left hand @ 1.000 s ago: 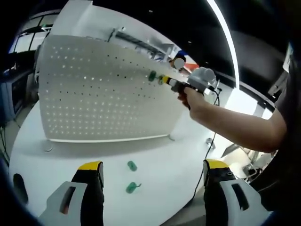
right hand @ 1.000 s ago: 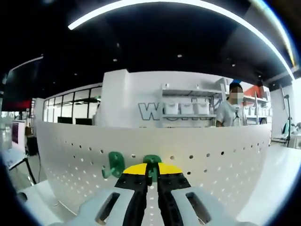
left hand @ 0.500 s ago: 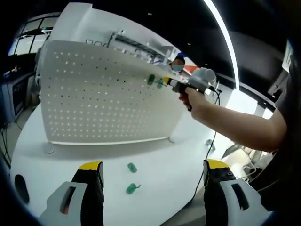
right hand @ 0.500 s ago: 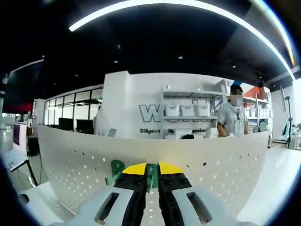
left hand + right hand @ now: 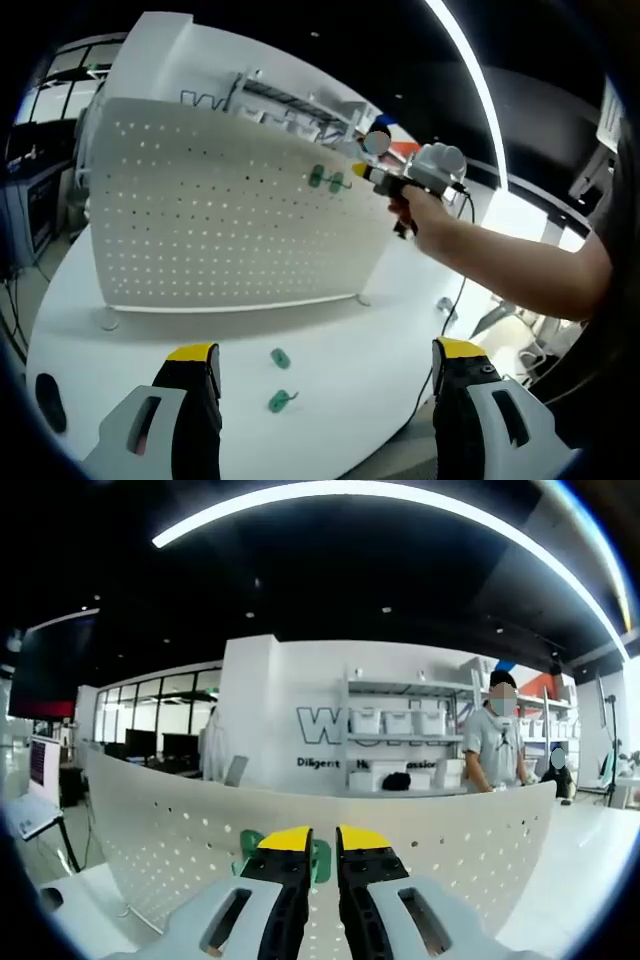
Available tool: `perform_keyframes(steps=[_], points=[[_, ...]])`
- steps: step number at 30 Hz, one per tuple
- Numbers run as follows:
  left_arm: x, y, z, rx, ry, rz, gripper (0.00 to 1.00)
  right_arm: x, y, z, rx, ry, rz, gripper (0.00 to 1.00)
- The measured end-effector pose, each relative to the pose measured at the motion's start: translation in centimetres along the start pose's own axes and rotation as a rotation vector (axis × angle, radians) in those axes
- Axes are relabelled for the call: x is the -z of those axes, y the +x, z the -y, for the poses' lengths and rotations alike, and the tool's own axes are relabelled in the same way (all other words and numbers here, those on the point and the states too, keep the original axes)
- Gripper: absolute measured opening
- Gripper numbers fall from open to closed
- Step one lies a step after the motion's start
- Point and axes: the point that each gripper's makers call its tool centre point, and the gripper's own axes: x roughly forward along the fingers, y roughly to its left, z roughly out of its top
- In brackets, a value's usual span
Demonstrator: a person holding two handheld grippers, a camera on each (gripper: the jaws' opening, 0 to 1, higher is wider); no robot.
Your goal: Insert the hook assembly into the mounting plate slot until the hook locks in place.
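My right gripper point(image 5: 312, 838) has backed slightly off the white perforated mounting plate point(image 5: 220, 215). Its jaws, clamped on the green plastic hook point(image 5: 319, 860) a second ago, are now slightly apart, and the hook sits on the plate just ahead of them, beside a second green hook point(image 5: 249, 842). I judge it seated, lock unconfirmed. My left gripper point(image 5: 325, 362) hangs wide apart, empty, above the white tabletop point(image 5: 350, 345); two loose green hooks point(image 5: 281, 380) lie just ahead of it.
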Motion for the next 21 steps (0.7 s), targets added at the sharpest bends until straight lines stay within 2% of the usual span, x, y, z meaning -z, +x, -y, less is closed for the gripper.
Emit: perform_keyframes(steps=[7,16,21], points=[[0.3,-0.5,0.1,-0.003,0.012,-0.007,0.89,0.0,-2.1,-0.3,-0.016,0.003,-0.010,0.08],[1.0,-1.0,0.1,-0.009,0.017,-0.022,0.88,1.0,-5.0,-1.2,-0.044,0.001,-0.039,0.09],[1.1,-1.2,0.2,-0.004,0.019,-0.024,0.88,2.6,-6.6,-2.7,-0.096,-0.011,-0.080,0.09]])
